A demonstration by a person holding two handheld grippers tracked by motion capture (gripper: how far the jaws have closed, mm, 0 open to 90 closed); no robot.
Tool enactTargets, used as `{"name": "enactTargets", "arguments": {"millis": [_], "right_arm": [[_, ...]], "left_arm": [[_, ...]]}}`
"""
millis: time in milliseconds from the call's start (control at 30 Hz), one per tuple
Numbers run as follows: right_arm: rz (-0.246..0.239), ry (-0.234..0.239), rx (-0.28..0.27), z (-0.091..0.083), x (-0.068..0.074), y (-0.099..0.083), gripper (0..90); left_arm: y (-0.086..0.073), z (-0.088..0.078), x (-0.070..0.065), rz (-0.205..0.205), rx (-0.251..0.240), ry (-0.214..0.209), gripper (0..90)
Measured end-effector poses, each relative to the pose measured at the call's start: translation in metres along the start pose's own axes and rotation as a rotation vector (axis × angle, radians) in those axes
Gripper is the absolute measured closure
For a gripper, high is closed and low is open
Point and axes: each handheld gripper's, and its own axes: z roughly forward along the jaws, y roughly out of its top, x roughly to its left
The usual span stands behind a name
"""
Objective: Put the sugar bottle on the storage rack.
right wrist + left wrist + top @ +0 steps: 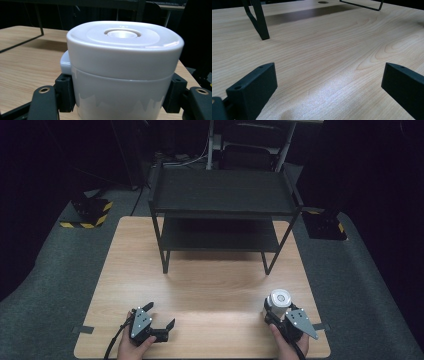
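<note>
1. Dark surroundings and grey floor covering frame a light wood-grain table (pixel 200 285), lit at centre frame in the high view.
2. A black two-tier metal shelf rack (pixel 222 215) stands at the upper middle of the table; both tiers appear bare.
3. A white, rounded plastic canister with a recessed lid (pixel 122 65) sits at lower right of the high view (pixel 278 301), upright, near the table's front edge.
4. The right gripper (pixel 282 317) is closed on the canister: in the right gripper view both black pads press its lower body from either side.
5. The left gripper (pixel 159 321), at lower left of the high view, stands wide open with nothing between its jaws, resting low over bare table.
6. Judgement: the grasp step looks complete; lifting has not visibly begun.
7. Judgement: the next move probably calls for a level lift and a carry up-frame toward the rack, keeping the canister upright and clearing the tier edge.
</note>
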Motion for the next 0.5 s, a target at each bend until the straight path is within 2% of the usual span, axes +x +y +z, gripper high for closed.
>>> {"name": "enactTargets", "arguments": {"millis": [200,500], "right_arm": [[-0.006,0.025,-0.005,0.004,0.001,0.018,30.4],[-0.005,0.066,-0.013,0.017,0.001,0.052,30.3]], "left_arm": [[0.004,0.001,-0.001,-0.01,0.022,0.007,0.5],[0.004,0.001,0.0,-0.009,0.025,0.003,0.5]]}}
